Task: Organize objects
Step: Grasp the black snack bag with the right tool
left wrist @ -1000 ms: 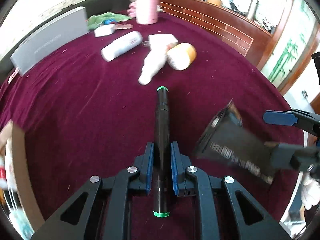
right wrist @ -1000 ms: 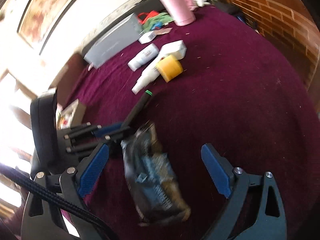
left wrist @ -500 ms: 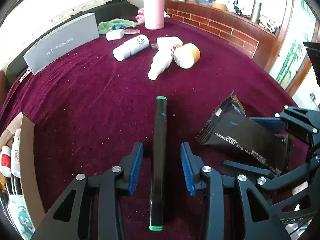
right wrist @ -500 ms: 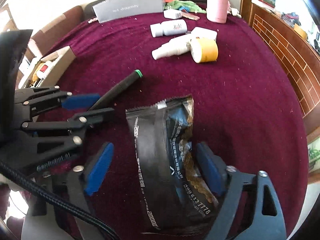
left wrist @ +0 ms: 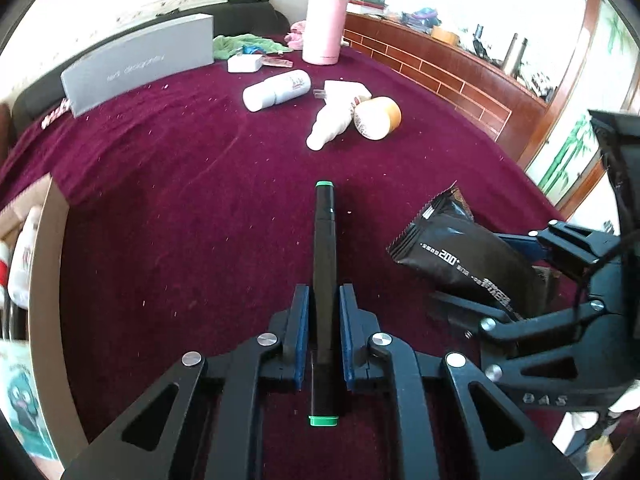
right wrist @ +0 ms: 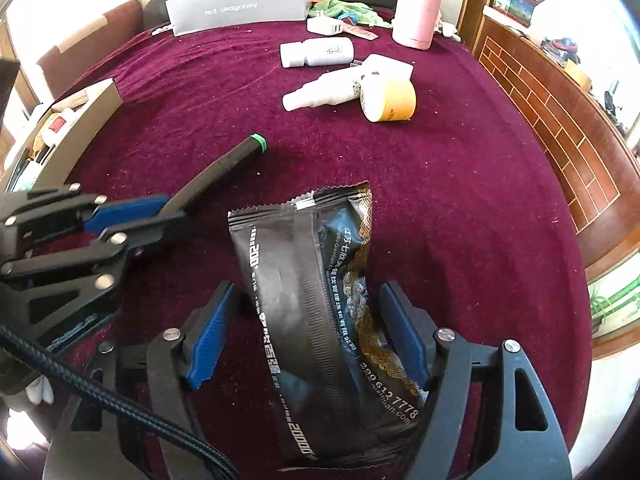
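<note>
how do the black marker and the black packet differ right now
The black marker is a thin rigid stick with green ends; the black packet is a wide, flat, crinkled pouch with printed text. The left gripper is shut on the marker, while the right gripper straddles the packet, jaws closing, its left pad apart from it. Both are black, on the maroon cloth.

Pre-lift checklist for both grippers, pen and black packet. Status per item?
1. Left gripper shut on the pen: ok, pads press both its sides.
2. Pen gripped mid-length: ok, both green ends stick out.
3. Packet between the right gripper pads: ok.
4. Right grip secure: not ok, jaws closing, a gap shows at the left pad.
5. Space between the two grippers: ok, apart in the right wrist view.
6. Room in the cardboard box: cannot tell, mostly out of view.
</note>
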A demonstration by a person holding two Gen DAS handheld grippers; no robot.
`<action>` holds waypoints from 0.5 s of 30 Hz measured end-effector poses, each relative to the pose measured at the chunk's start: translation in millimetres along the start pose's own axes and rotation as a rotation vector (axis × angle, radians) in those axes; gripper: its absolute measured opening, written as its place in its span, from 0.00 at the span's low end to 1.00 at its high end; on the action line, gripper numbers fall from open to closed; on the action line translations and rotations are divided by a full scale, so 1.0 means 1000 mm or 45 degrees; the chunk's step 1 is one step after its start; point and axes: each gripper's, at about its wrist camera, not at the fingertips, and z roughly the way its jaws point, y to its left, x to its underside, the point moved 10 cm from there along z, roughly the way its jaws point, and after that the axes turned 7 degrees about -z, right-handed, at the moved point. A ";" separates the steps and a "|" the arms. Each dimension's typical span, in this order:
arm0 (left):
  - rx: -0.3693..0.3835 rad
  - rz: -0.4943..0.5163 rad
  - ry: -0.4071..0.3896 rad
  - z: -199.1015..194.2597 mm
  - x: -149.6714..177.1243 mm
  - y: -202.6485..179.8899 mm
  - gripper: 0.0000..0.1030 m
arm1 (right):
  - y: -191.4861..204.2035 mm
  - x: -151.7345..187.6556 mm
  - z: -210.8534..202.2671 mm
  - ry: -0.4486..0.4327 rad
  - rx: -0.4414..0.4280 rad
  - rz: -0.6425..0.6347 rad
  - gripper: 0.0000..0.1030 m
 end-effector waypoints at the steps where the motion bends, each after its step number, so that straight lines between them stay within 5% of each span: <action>1: -0.002 -0.004 0.005 -0.001 0.001 0.001 0.11 | -0.001 0.000 0.000 0.001 -0.002 0.007 0.71; 11: -0.119 0.074 -0.010 0.013 -0.010 -0.008 0.14 | 0.000 0.001 -0.001 0.004 0.021 0.028 0.71; 15: -0.060 0.021 -0.009 0.007 -0.005 -0.004 0.11 | 0.000 0.003 -0.002 0.008 0.049 0.022 0.70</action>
